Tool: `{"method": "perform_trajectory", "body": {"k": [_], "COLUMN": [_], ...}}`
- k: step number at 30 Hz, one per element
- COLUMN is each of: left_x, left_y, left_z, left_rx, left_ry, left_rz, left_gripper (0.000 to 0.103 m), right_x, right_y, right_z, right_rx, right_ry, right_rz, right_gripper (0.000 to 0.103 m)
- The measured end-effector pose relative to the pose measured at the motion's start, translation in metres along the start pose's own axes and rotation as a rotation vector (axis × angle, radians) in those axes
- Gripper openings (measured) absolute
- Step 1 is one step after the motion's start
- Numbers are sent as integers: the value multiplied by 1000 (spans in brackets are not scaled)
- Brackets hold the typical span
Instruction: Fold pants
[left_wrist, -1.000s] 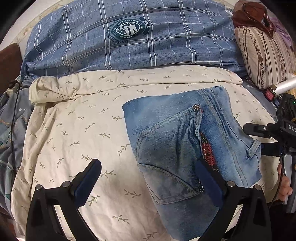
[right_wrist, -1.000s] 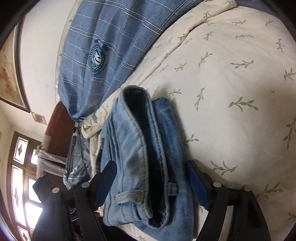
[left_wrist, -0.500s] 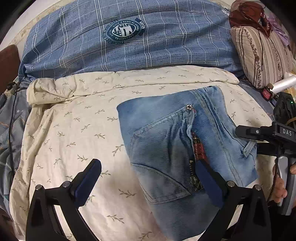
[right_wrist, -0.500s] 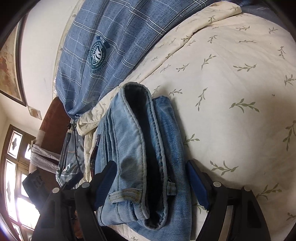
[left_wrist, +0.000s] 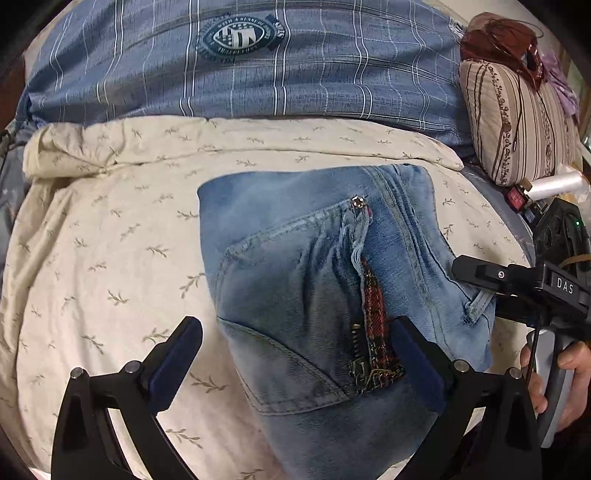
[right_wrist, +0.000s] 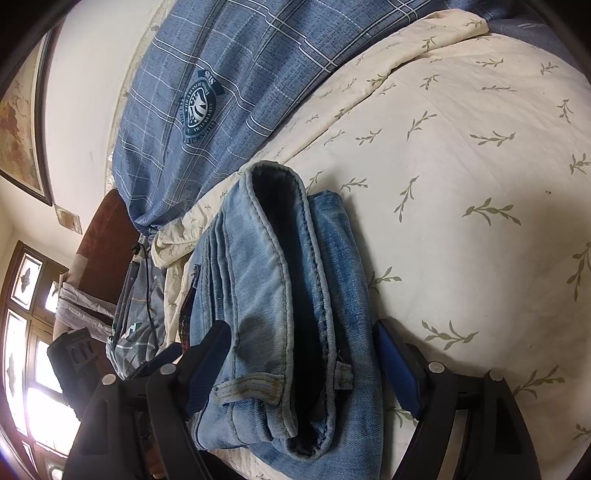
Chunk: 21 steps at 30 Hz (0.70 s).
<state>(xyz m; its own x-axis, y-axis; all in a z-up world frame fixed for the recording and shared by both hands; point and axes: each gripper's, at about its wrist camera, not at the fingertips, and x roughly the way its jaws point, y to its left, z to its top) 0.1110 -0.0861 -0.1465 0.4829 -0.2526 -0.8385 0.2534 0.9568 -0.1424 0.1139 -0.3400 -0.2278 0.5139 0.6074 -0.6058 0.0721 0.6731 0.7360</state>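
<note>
Light blue jeans (left_wrist: 314, 280) lie folded into a compact bundle on the cream leaf-print quilt (left_wrist: 110, 229), back pocket and a zip with red plaid lining facing up. My left gripper (left_wrist: 295, 363) is open, its jaws standing wide over the bundle's near edge. My right gripper (right_wrist: 301, 363) is open, its jaws on either side of the waistband end of the jeans (right_wrist: 280, 295). The right gripper also shows at the bundle's right edge in the left wrist view (left_wrist: 517, 284).
A blue plaid duvet (left_wrist: 258, 66) with a round crest lies behind the quilt. A striped pillow (left_wrist: 517, 122) with a dark red bag on it sits at the far right. A grey bag (right_wrist: 136, 314) and windows are at the left.
The left gripper has moved closer in over the jeans, which look larger in its view. The right gripper has stayed at the waistband end. Both jaws have stayed open.
</note>
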Motion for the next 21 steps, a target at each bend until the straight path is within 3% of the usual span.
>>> {"method": "perform_trajectory", "body": {"k": [7,16,21], "left_x": [2,16,16], "left_y": [-2,19,19], "left_z": [0,-4,-5], "left_rx": [10,-96,-94], "left_ry": [4,40,35], "left_rz": [-5,-153,-189], "left_gripper": [101,100,90], "right_x": [0,0,4], "right_y": [0,-1,10], "right_z": [-1,0,-2], "right_rx": [1,-1,-53], "right_ry": [-3,2,30], "right_rz": [2,8,4], "right_gripper": [82,83,83]}}
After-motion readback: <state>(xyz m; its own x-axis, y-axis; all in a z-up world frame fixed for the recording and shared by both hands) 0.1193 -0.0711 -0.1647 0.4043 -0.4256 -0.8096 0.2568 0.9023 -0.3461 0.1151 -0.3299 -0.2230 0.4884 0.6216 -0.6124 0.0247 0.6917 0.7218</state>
